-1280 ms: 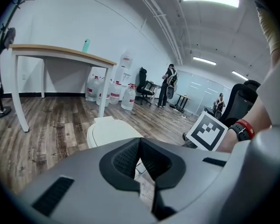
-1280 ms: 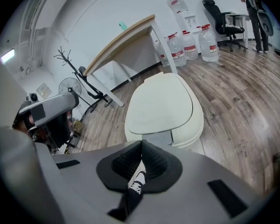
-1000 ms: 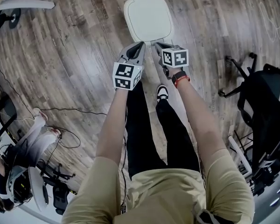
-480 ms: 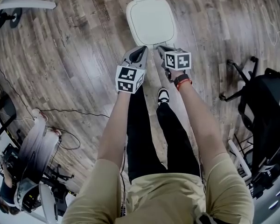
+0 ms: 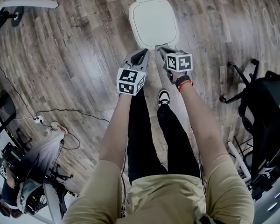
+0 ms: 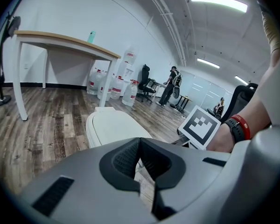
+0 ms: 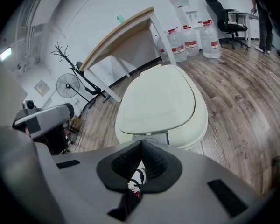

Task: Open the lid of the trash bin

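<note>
The trash bin (image 5: 154, 21) is white with a rounded lid that lies shut, and it stands on the wood floor in front of me. In the head view my left gripper (image 5: 143, 53) is shut with nothing in it, just short of the bin's near edge. My right gripper (image 5: 161, 49) is shut too, and its tips reach the front rim by the pedal side. The right gripper view has the lid (image 7: 158, 97) right ahead of the shut right gripper (image 7: 141, 143). In the left gripper view the bin (image 6: 113, 127) lies beyond the left gripper (image 6: 140, 143).
My shoe (image 5: 163, 96) stands just behind the bin. A black office chair (image 5: 266, 111) is at the right, and cables (image 5: 60, 111) and a seated person (image 5: 18, 185) at the lower left. A desk (image 7: 126, 31), water bottles (image 7: 191, 38) and a fan (image 7: 67, 85) stand beyond the bin.
Both grippers and the bin sit slightly lower and further right in the head view, with the same gap between them. The person at the lower left has shifted.
</note>
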Available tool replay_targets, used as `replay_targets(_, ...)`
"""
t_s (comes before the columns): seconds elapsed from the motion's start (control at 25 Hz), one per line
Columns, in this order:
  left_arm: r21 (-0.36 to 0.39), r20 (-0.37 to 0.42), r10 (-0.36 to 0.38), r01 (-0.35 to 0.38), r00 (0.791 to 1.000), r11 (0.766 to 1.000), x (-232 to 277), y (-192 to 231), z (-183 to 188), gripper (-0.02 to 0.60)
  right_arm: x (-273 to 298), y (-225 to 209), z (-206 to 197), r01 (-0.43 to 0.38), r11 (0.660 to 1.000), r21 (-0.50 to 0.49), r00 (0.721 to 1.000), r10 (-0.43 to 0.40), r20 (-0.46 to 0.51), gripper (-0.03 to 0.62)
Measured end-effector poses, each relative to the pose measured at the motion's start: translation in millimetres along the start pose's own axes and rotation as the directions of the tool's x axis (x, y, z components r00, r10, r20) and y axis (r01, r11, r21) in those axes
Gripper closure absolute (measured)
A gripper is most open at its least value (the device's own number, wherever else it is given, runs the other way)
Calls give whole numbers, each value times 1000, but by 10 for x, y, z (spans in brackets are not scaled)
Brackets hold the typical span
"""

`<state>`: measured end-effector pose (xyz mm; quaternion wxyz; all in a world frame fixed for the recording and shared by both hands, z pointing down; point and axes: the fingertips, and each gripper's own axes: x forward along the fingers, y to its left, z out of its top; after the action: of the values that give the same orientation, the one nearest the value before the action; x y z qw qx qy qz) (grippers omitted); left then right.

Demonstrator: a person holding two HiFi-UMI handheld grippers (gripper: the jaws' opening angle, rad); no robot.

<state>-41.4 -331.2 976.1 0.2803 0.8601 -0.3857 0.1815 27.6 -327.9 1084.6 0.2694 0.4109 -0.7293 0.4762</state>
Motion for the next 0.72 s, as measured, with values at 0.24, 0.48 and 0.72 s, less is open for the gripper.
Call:
replay_targets(0.24, -16, 11, 3, -3, 1000, 1000, 24, 26, 2, 558, 38, 4, -11, 6, 1000, -15, 1000, -6, -3, 582)
replay_targets(0.48, -29, 8, 9, -9, 1000, 1000, 3, 70, -39, 558, 61, 13, -24, 3, 1000, -11, 1000, -3, -18, 582)
replay_targets(0.72, -26, -6, 18, -18, 1000, 1000, -54, 28, -56, 558, 21, 7, -20, 16, 999, -47, 997, -19, -69, 582)
